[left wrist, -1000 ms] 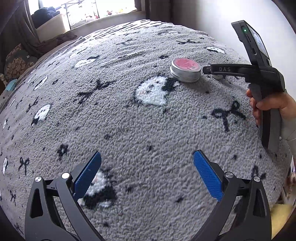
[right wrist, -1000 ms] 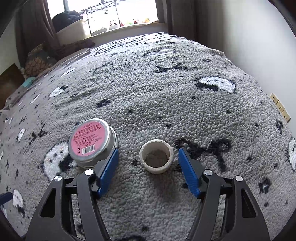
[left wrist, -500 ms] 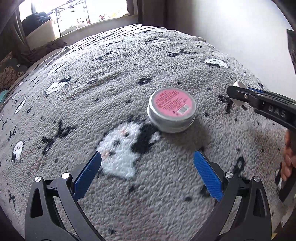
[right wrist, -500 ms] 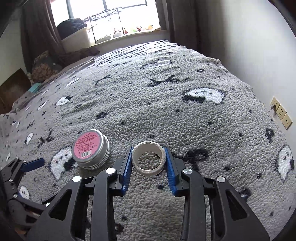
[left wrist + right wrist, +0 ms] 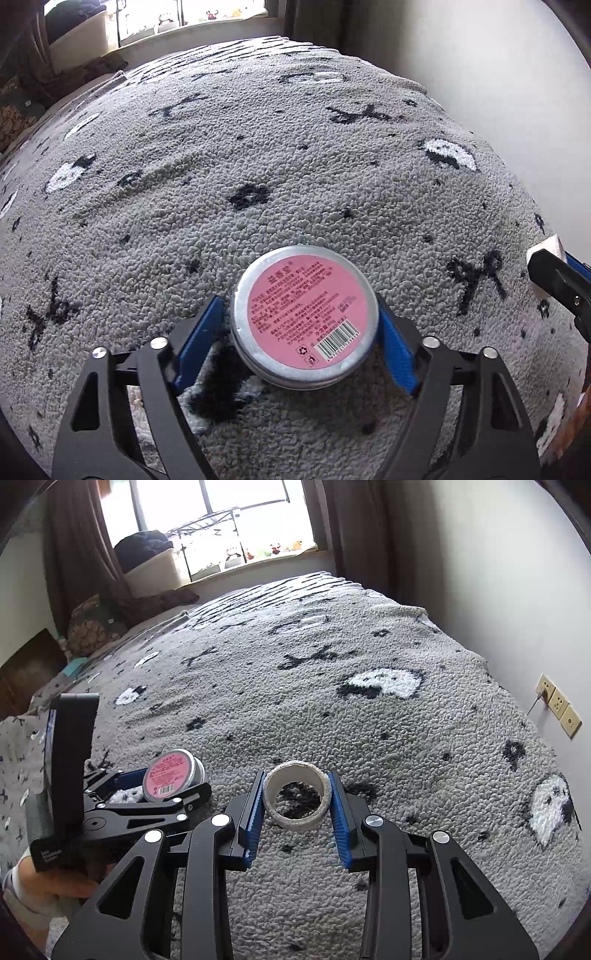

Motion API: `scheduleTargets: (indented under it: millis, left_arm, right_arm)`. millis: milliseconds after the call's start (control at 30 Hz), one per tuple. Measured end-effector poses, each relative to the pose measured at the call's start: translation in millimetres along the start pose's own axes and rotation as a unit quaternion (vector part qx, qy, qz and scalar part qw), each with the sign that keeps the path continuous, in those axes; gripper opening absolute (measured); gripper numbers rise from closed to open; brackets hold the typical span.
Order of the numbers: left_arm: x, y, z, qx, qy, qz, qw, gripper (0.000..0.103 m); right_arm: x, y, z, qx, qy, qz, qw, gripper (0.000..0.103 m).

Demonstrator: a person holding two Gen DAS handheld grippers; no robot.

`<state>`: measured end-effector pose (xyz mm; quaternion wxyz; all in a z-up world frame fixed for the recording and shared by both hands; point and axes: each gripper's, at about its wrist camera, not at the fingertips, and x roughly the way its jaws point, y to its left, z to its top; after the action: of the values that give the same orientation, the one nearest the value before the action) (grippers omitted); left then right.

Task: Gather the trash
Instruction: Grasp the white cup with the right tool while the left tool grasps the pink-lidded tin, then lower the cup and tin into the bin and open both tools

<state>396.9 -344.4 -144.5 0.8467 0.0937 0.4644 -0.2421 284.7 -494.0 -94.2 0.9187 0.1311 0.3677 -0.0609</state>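
So I've got both grippers busy on the bed (image 5: 369,738) right now. My left gripper (image 5: 299,339) has its blue fingers (image 5: 197,339) around the round tin (image 5: 304,319), the silver one with the pink label and barcode on top. The jaws have just been closing in on it, and the pads sit right against its sides, the right one touching for sure and the left one looking just about on it, so I'd call that tin grasped. The tin is still low on the fuzzy grey blanket (image 5: 258,166), over one of the black and white pattern patches.

My right gripper (image 5: 297,801) is clenched on the tape ring (image 5: 295,794), a whitish cardboard-looking roll with an empty middle, pinched on both sides and held a bit above the blanket.

Room-wise: the two grippers are close together, left one just beside the right in the right wrist view, with the tin near the ring but not touching it. Ahead of both there's a big open stretch of blanket running to the window end. The wall (image 5: 498,590) hugs the bed's right edge, with some sockets (image 5: 557,705) on it. The left edge drops off toward a dark cushion (image 5: 92,624) and other stuff.
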Motion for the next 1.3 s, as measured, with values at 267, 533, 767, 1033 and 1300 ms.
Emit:
scheduleTargets:
  millis: [267, 533, 767, 1033, 1300]
  left_arm:
    - [-33.5, 12.2, -12.4, 0.005, -0.01, 0.011, 0.9999, 0.066]
    - [-133.6, 43.8, -51.9, 0.015, -0.058, 0.038, 0.9975, 0.066]
    - [-231.5, 54.7, -113.0, 0.022, -0.093, 0.042, 0.9946, 0.066]
    - [-311.5, 54.6, -207.6, 0.028, -0.131, 0.038, 0.9902, 0.067]
    - [-322.9, 61.5, -318.3, 0.024, -0.131, 0.051, 0.9897, 0.067]
  right_arm:
    - [-18.9, 7.6, -1.6, -0.014, -0.009, 0.006, 1.0, 0.034]
    - [-71.0, 44.3, -7.4, -0.053, -0.033, 0.019, 0.998, 0.034]
    - [-131.8, 104.1, -31.9, -0.11, -0.047, 0.047, 0.992, 0.034]
    - [-202.0, 142.0, -98.0, -0.14, -0.065, 0.11, 0.982, 0.034]
    - [-240.6, 169.7, -190.9, -0.172, -0.055, 0.172, 0.968, 0.034]
